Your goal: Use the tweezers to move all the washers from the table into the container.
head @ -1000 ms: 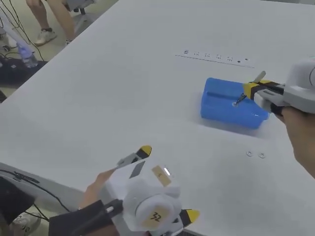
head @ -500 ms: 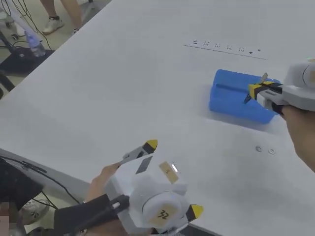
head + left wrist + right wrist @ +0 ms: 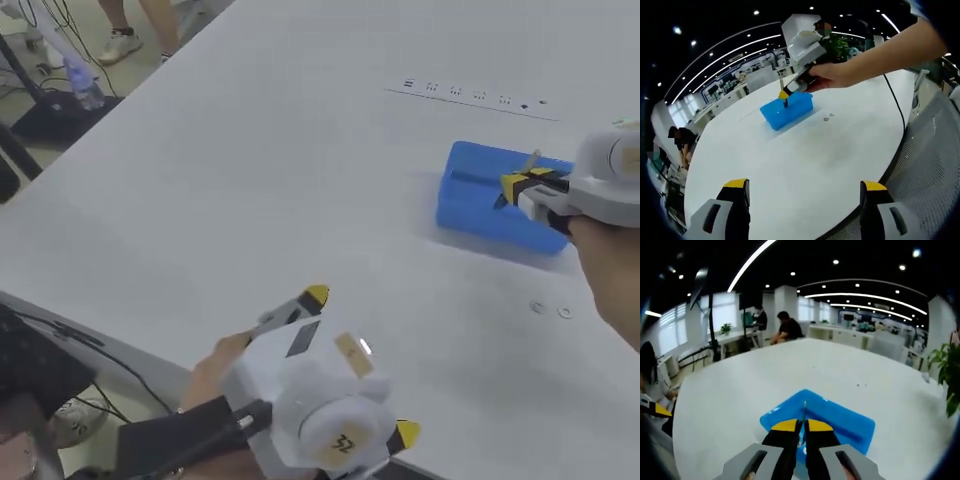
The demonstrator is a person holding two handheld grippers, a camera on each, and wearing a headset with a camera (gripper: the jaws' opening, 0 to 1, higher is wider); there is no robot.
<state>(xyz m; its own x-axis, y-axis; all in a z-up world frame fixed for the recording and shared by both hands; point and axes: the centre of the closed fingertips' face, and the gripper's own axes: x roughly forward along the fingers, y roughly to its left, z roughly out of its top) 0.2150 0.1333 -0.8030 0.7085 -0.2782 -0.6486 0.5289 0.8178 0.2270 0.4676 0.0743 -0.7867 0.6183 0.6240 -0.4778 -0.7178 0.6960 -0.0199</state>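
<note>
A blue container (image 3: 478, 205) stands on the white table (image 3: 300, 170). My right gripper (image 3: 512, 186) hovers over its right part, shut on thin metal tweezers (image 3: 532, 159) whose tips point down into it. In the right gripper view the tweezers (image 3: 804, 412) stick out between the shut jaws of that gripper (image 3: 803, 426) above the container (image 3: 845, 422). Two small washers (image 3: 538, 307) (image 3: 565, 312) lie on the table in front of the container. My left gripper (image 3: 361, 364) is open and holds nothing near the table's front edge; its view shows the container (image 3: 786, 111) and the washers (image 3: 826, 118) far ahead.
A row of small dark marks (image 3: 470, 97) runs behind the container. The table's left edge (image 3: 90, 190) drops to a floor with cables and a person's legs (image 3: 150, 20). A mesh chair (image 3: 935, 165) stands beside the table.
The head camera has shifted, so the whole scene sits a little further right. The right gripper stays over the container with the tweezers. The left gripper stays open.
</note>
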